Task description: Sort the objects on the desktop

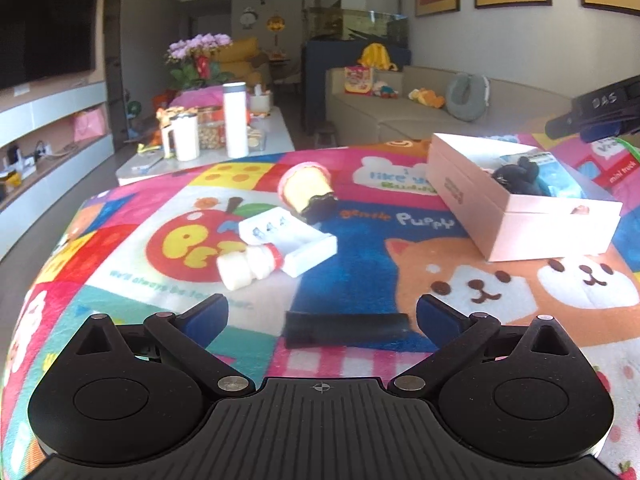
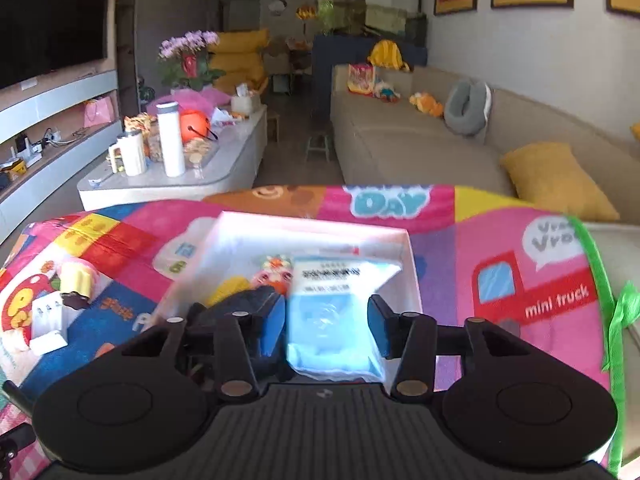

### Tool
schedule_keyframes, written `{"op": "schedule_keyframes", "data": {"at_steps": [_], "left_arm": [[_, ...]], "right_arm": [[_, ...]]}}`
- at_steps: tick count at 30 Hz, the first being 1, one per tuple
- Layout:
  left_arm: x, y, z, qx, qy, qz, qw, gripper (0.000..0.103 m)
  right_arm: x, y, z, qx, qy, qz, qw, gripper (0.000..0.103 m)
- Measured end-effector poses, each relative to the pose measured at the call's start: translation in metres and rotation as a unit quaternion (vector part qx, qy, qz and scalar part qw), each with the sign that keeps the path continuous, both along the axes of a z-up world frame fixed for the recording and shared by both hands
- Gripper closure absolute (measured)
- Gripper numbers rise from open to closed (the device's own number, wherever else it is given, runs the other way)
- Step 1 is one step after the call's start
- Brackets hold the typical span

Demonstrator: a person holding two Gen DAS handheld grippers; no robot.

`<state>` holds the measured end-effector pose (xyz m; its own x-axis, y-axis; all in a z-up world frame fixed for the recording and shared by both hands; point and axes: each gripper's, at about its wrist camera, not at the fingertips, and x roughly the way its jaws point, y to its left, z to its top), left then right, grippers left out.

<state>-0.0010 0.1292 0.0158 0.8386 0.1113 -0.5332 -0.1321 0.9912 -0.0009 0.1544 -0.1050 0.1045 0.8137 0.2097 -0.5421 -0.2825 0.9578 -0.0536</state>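
My left gripper (image 1: 322, 314) is open and empty, low over the colourful cloth, with a flat black object (image 1: 346, 329) lying between its fingers. Ahead lie a white tube (image 1: 250, 264), a white charger box (image 1: 292, 242) and a yellow-pink cup-shaped toy (image 1: 306, 188). The pink-white box (image 1: 516, 220) stands to the right with a dark item (image 1: 518, 178) inside. My right gripper (image 2: 326, 326) is open above that box (image 2: 412, 264), its fingers on either side of a blue packet (image 2: 334, 320) lying in it. A small cartoon toy (image 2: 274, 270) also lies inside.
The table is covered by a cartoon cloth (image 1: 480, 292) whose far edge drops off toward a sofa (image 2: 400, 148). A low coffee table (image 2: 224, 168) with bottles stands beyond on the left. A yellow cushion (image 2: 556, 178) lies to the right.
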Motion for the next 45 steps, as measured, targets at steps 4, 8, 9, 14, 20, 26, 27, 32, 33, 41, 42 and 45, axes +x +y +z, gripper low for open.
{"op": "schedule_keyframes", "data": {"at_steps": [4, 8, 9, 14, 20, 26, 27, 32, 33, 41, 42, 45], "left_arm": [[-0.003, 0.02, -0.003, -0.046, 0.002, 0.006, 0.9989, 0.0], [-0.002, 0.023, -0.006, -0.064, 0.005, -0.007, 0.9979, 0.0], [-0.002, 0.023, -0.007, -0.068, 0.005, -0.011, 0.9976, 0.0], [-0.002, 0.029, -0.009, -0.092, 0.006, -0.003, 0.9958, 0.0], [-0.003, 0.034, -0.009, -0.11, 0.004, 0.006, 0.9939, 0.0], [-0.003, 0.035, -0.009, -0.112, 0.001, 0.007, 0.9937, 0.0], [-0.003, 0.035, -0.009, -0.112, 0.002, 0.008, 0.9937, 0.0], [-0.004, 0.034, -0.008, -0.108, -0.003, 0.012, 0.994, 0.0], [-0.005, 0.033, -0.007, -0.105, -0.006, 0.016, 0.9944, 0.0], [-0.012, -0.001, 0.01, -0.108, -0.014, -0.013, 0.9939, 0.0], [-0.012, -0.009, 0.012, -0.096, -0.013, -0.021, 0.9951, 0.0], [-0.013, -0.027, 0.017, -0.057, -0.009, -0.03, 0.9979, 0.0]], "right_arm": [[-0.011, 0.055, 0.01, 0.006, 0.02, 0.091, 0.996, 0.033], [0.007, 0.118, 0.004, 0.021, 0.083, 0.144, 0.986, 0.033], [0.016, 0.134, 0.003, 0.025, 0.098, 0.15, 0.983, 0.033], [0.05, 0.221, -0.017, -0.005, 0.153, 0.17, 0.974, 0.033], [0.065, 0.277, -0.06, -0.116, 0.156, 0.138, 0.971, 0.046], [0.032, 0.245, -0.034, -0.106, 0.104, 0.149, 0.978, 0.048], [0.023, 0.231, -0.025, -0.097, 0.1, 0.153, 0.978, 0.048], [-0.04, 0.137, 0.011, -0.052, 0.07, 0.151, 0.985, 0.048], [-0.052, 0.119, 0.013, -0.049, 0.061, 0.147, 0.986, 0.048], [-0.142, 0.003, -0.032, -0.094, -0.025, 0.095, 0.991, 0.048], [-0.143, -0.002, -0.039, -0.094, -0.026, 0.088, 0.991, 0.048], [-0.143, -0.011, -0.052, -0.08, -0.027, 0.083, 0.993, 0.048]]}}
